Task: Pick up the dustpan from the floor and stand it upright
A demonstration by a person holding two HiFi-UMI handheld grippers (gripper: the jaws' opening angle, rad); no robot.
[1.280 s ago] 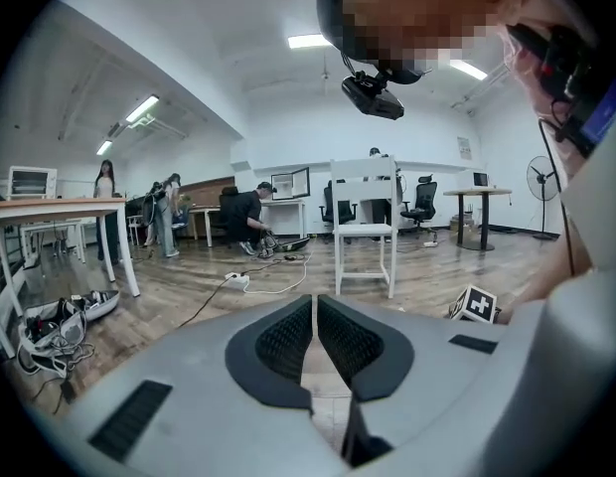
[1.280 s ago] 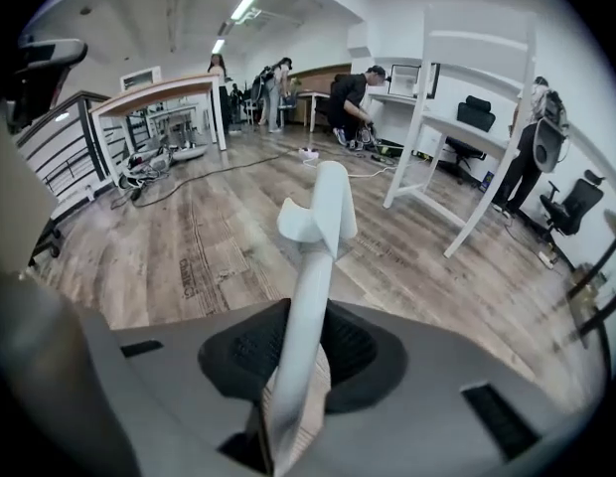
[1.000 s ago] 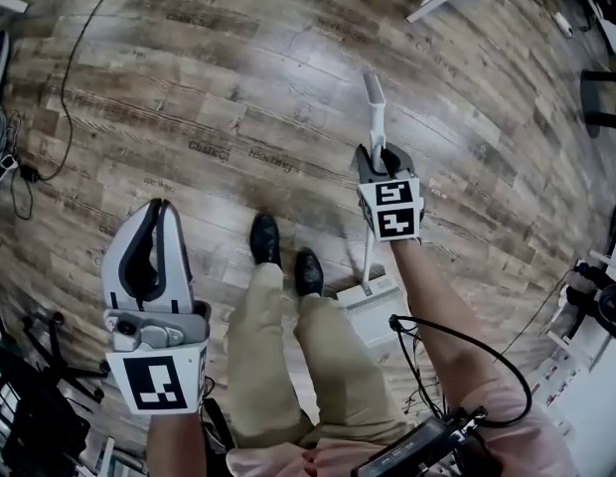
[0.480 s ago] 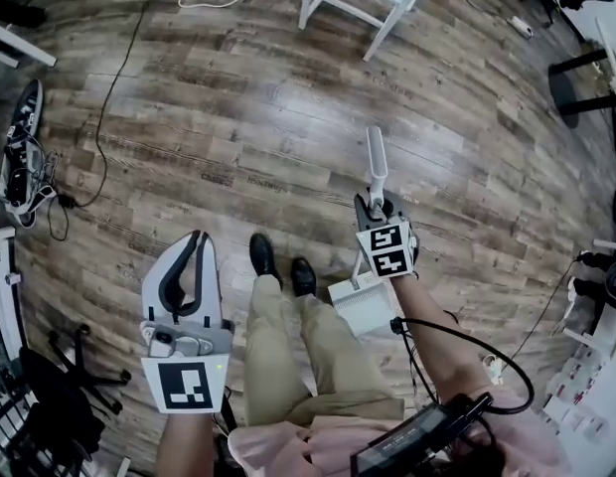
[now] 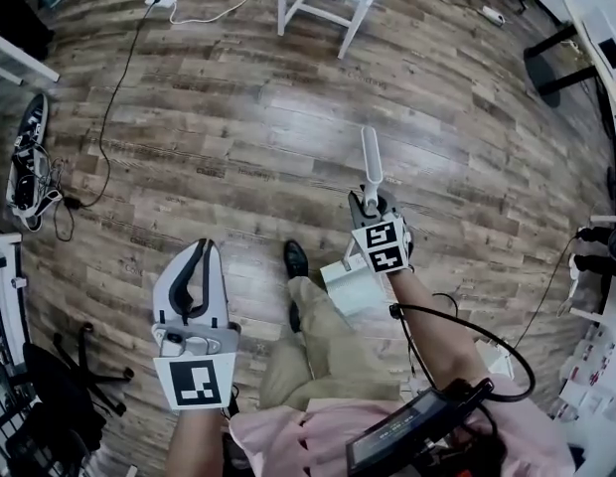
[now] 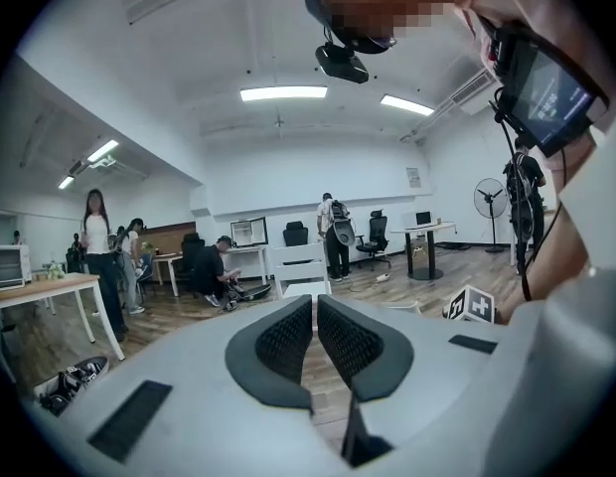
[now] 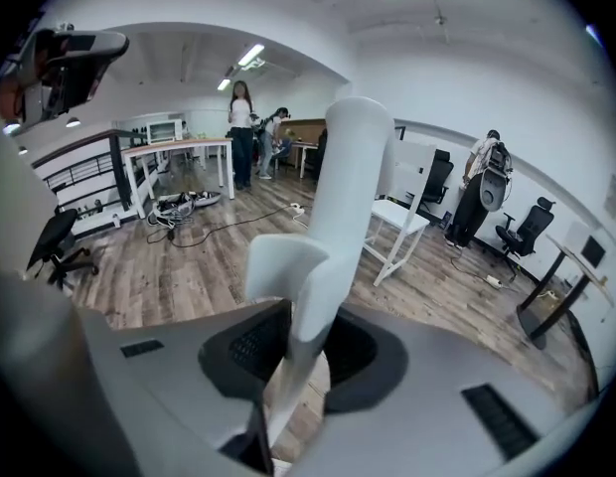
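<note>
Dustpan (image 5: 352, 286) stays clamped in right gripper (image 5: 371, 205) fingers; left gripper (image 5: 201, 256) fingers remain together, empty.

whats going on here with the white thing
A person holds a claw in each hand. The right claw is shut on the white dustpan by its handle, pan end down beside the person's leg; whether it touches the floor is unclear. The left claw is shut and empty.
</note>
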